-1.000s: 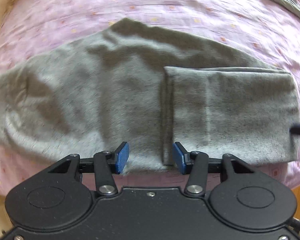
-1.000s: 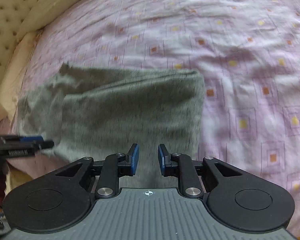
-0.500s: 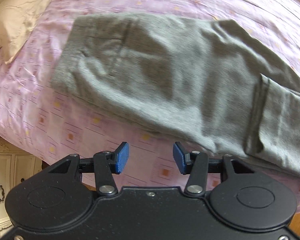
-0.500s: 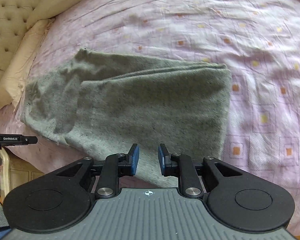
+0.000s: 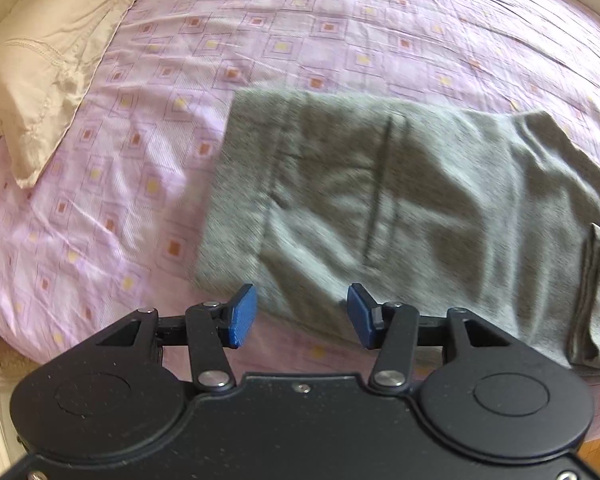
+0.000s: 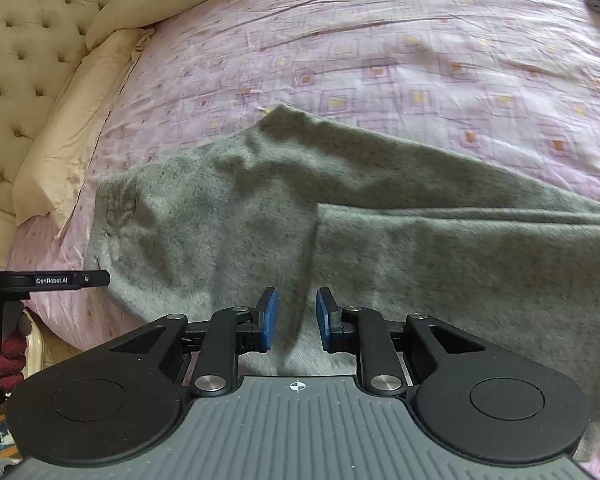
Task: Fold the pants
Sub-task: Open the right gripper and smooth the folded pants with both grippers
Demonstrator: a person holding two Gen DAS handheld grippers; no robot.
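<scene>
The grey pants point(image 5: 400, 208) lie flat on the pink patterned bed, legs folded back over the thighs. In the left wrist view the waistband end point(image 5: 240, 184) is at the left and the folded leg edge point(image 5: 592, 300) at the far right. My left gripper point(image 5: 302, 316) is open and empty, hovering over the pants' near edge by the waistband. In the right wrist view the pants point(image 6: 380, 240) fill the middle, with the folded edge point(image 6: 312, 256) running toward me. My right gripper point(image 6: 297, 320) is open and empty, straddling that edge.
Cream pillows point(image 5: 48, 68) lie at the head of the bed, also seen in the right wrist view point(image 6: 80, 120) before a tufted headboard point(image 6: 24, 40). The left gripper's body point(image 6: 48, 280) shows at the left edge. The bed's near edge drops off below both grippers.
My left gripper has swept left along the pants from the folded leg edge to the waistband end. My right gripper has moved left to the folded edge. Both stayed open.
</scene>
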